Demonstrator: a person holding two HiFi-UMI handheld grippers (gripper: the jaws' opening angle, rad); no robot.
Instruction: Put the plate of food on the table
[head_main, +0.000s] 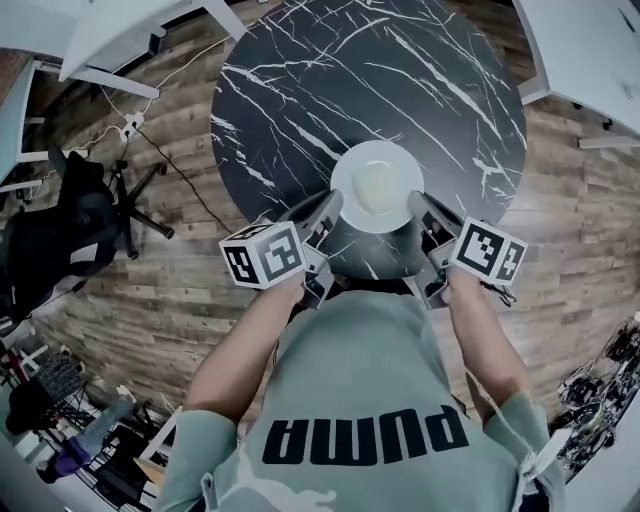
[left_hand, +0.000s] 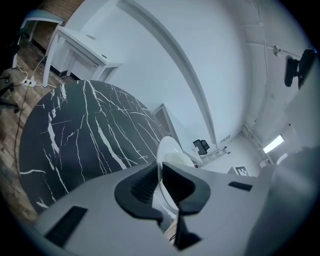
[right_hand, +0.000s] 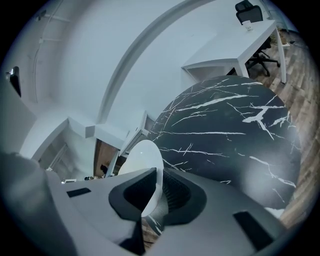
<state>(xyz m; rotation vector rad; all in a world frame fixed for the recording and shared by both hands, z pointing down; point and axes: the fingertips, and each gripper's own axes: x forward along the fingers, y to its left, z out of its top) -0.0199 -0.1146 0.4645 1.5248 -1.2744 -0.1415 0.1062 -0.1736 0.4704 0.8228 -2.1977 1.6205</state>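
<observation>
At the near edge of the round black marble table (head_main: 300, 90), left gripper (head_main: 332, 207) and right gripper (head_main: 417, 207) clamp opposite rims of the round white plate (head_main: 377, 185); advise lowering both evenly, level.

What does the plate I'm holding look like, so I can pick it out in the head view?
Find the round black marble table with white veins. At its near edge, the left tool and right tool each clamp one side of a white round plate holding pale food. It is the only white thing against the dark top.
</observation>
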